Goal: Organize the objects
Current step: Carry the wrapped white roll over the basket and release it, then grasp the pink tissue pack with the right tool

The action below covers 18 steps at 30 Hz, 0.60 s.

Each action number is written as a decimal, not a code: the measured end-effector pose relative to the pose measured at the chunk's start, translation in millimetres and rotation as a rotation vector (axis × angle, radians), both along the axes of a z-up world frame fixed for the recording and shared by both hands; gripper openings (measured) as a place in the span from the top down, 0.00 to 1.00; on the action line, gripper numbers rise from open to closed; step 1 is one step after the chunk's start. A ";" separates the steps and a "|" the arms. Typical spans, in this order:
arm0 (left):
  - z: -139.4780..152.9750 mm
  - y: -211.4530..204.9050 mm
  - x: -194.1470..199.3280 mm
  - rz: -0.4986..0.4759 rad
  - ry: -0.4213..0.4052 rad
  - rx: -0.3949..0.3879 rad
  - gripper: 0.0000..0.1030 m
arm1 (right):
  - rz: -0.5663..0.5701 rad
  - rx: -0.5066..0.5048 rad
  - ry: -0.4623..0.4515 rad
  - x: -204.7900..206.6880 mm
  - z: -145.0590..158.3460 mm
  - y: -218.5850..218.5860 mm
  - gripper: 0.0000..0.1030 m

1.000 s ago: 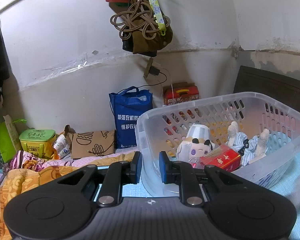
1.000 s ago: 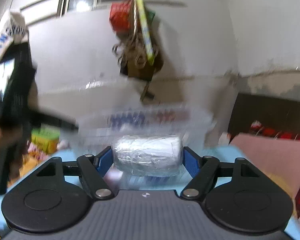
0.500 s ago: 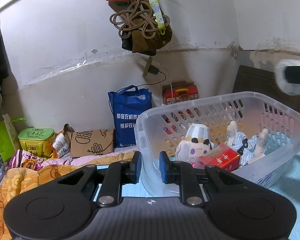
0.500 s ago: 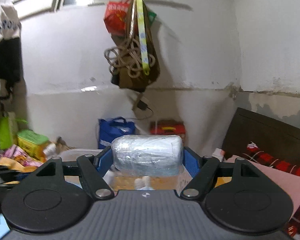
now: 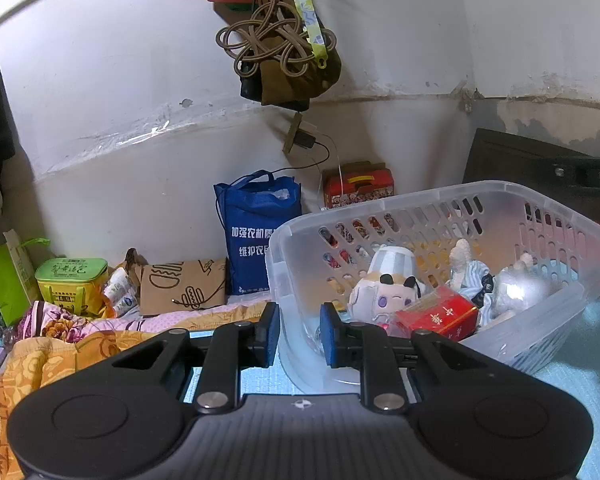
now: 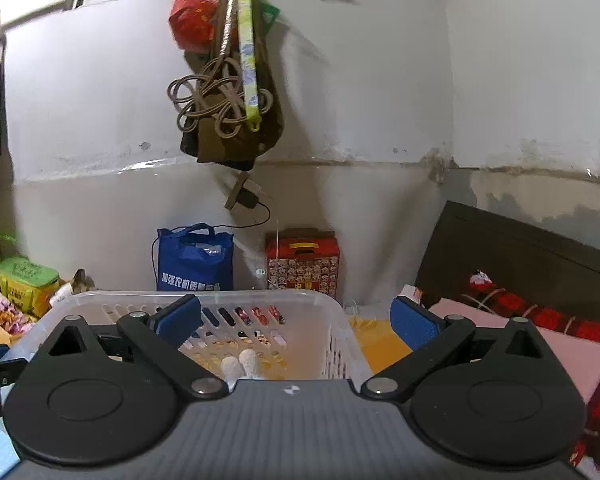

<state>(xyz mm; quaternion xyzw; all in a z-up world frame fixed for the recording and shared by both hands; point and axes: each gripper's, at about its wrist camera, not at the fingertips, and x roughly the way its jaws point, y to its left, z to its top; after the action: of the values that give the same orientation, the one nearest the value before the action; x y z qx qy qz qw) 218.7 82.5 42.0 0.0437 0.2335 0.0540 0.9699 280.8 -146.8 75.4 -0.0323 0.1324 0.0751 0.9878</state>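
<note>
A clear plastic basket (image 5: 556,216) stands on a light blue mat. In it lie a plush toy (image 5: 384,288), a red box (image 5: 440,314), a striped cloth doll (image 5: 466,268) and a silvery wrapped roll (image 5: 516,290). My left gripper (image 5: 299,332) is nearly shut and empty, with its blue pads astride the basket's near left rim. My right gripper (image 6: 296,320) is open and empty above the basket (image 6: 204,298).
A blue bag (image 5: 260,236), a red carton (image 5: 358,184), a cardboard bag (image 5: 182,286) and a green box (image 5: 70,284) stand along the far wall. Bags and cords (image 5: 280,40) hang overhead. Bedding (image 5: 60,344) lies at left, and a dark headboard (image 6: 532,252) at right.
My right gripper carried the silvery roll over the basket and opened. The roll now lies in the basket. The left gripper has stayed put.
</note>
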 end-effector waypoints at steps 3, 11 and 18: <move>0.0 0.5 0.4 -0.001 -0.001 0.000 0.76 | -0.021 -0.002 -0.024 -22.9 -4.8 -4.7 0.00; -0.3 1.1 1.8 -0.006 0.002 -0.005 0.74 | 0.131 0.091 0.048 -94.5 -53.0 5.5 0.00; 0.7 0.4 1.0 -0.008 0.007 -0.007 0.74 | 0.162 0.020 0.216 -81.4 -95.0 57.4 0.00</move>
<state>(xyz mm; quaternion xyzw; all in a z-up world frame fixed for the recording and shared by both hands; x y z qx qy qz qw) 219.7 82.9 42.7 0.0416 0.2367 0.0493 0.9694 199.4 -89.3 -19.6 -0.0247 0.2339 0.1588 0.9589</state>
